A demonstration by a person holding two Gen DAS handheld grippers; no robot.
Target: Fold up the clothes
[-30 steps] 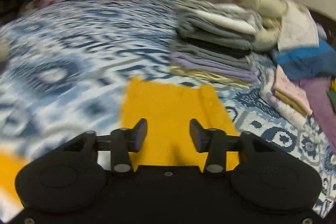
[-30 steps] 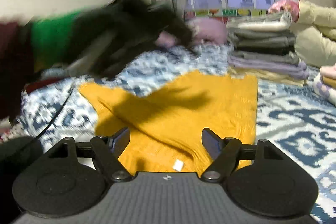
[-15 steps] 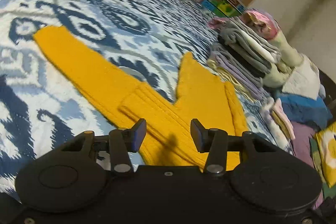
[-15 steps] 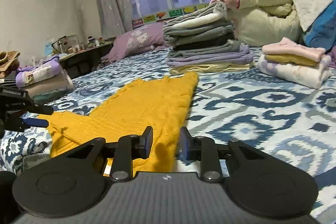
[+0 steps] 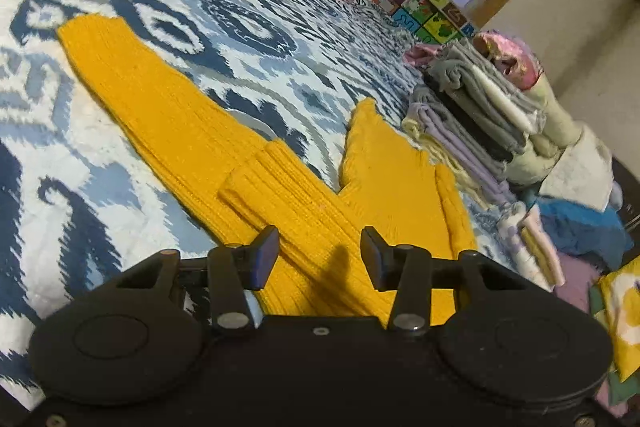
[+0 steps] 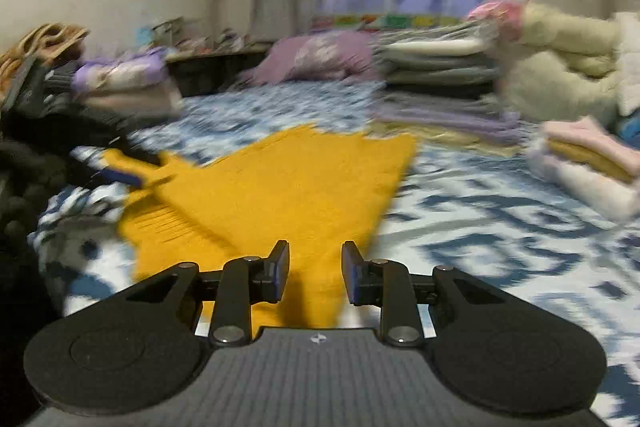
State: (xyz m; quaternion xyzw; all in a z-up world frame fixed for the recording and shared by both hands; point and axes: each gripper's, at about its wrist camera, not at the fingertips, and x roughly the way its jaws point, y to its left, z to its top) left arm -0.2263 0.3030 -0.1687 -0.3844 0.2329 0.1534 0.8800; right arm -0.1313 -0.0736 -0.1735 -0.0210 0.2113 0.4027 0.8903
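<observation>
Left hand-held gripper (image 5: pixel 319 254) wide, holding nothing, over the folded-in sleeve of the yellow sweater (image 5: pixel 304 203). Right hand-held gripper (image 6: pixel 315 273) narrower, also not gripping, above the sweater's near edge (view blurred). Sweater flat on the bed (image 5: pixel 248 39); other sleeve stretched left. Stack of folded clothes (image 5: pixel 476 115) just beside its far edge.

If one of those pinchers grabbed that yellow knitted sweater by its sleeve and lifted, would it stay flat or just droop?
It would most likely droop: the yellow sweater is a ribbed knit lying limp on the bedspread, one sleeve stretched out flat. The thick knit probably grips well rather than slipping. The left gripper, open above it, would likely drag the body along behind the sleeve.
</observation>
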